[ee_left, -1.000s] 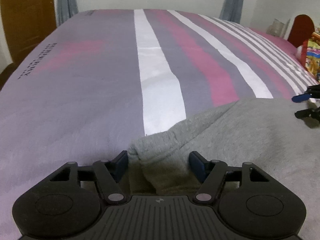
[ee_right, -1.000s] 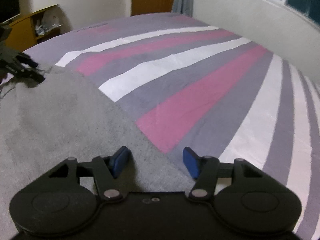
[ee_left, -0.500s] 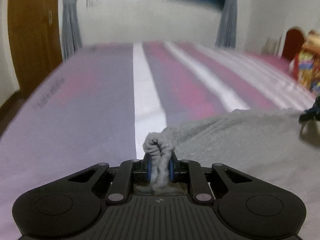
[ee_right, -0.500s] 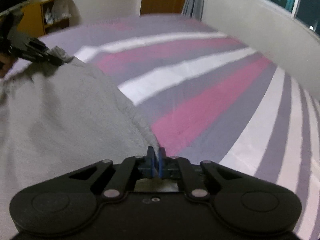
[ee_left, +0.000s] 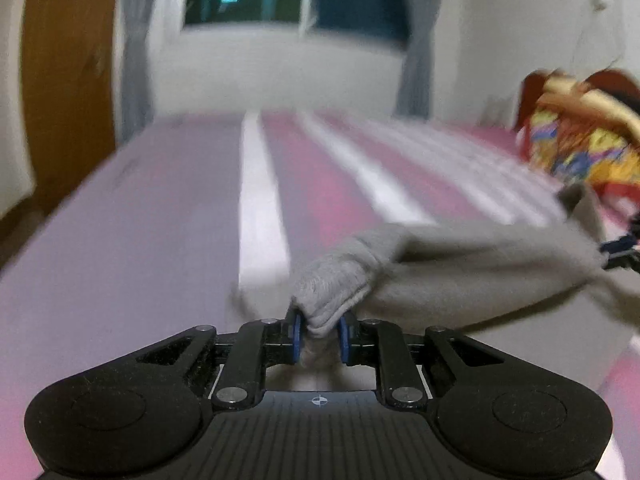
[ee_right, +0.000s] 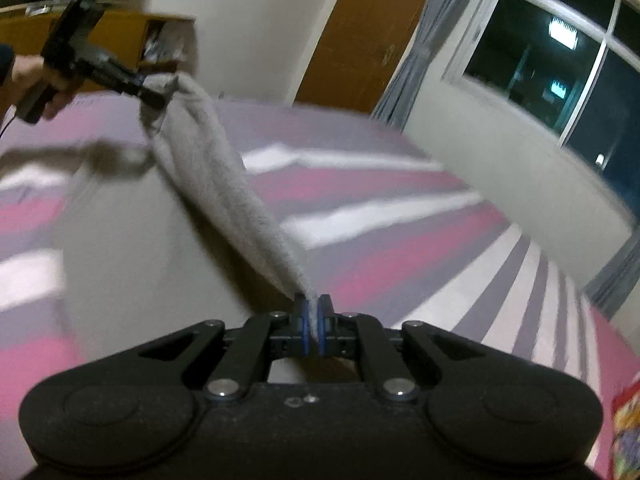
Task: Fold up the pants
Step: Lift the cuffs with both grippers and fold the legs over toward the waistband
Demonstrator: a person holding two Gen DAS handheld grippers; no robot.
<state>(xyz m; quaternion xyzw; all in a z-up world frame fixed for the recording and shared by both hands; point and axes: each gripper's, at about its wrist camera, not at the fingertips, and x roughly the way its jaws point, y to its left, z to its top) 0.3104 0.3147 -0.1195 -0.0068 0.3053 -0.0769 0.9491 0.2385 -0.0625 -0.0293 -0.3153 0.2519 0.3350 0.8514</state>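
1. Left wrist view shows my left tool (ee_left: 319, 334) clenched on a bunched corner of the grey pants (ee_left: 460, 268). From there the cloth runs off to the right, lifted above the bed (ee_left: 160, 240).
2. Right wrist view shows my right tool (ee_right: 314, 334) clamped on a thin edge of the same pants. The fabric stretches up and left from it to the left tool, which I can see pinching the far end.
3. The pants hang between the two tools, with the lower part sagging toward the bed. The frames are blurred, so I cannot tell how much cloth rests on the cover.
4. I judge the fabric to be soft, fleecy and light. It sags and bunches freely and has no stiffness at all, so it will follow wherever I lead it.
5. Corners and hems look like the right places to hold. My right tool holds only a thin bite, which I think could slip under a hard pull.
6. Around me I see a wooden door (ee_right: 368, 32), a dark window (ee_right: 560, 64), grey curtains (ee_left: 416, 32), and a bright patterned bundle (ee_left: 580, 132) at the bed's right side.
7. Nothing stands between the tools. I judge the bundle to be the only thing near enough to catch the cloth.
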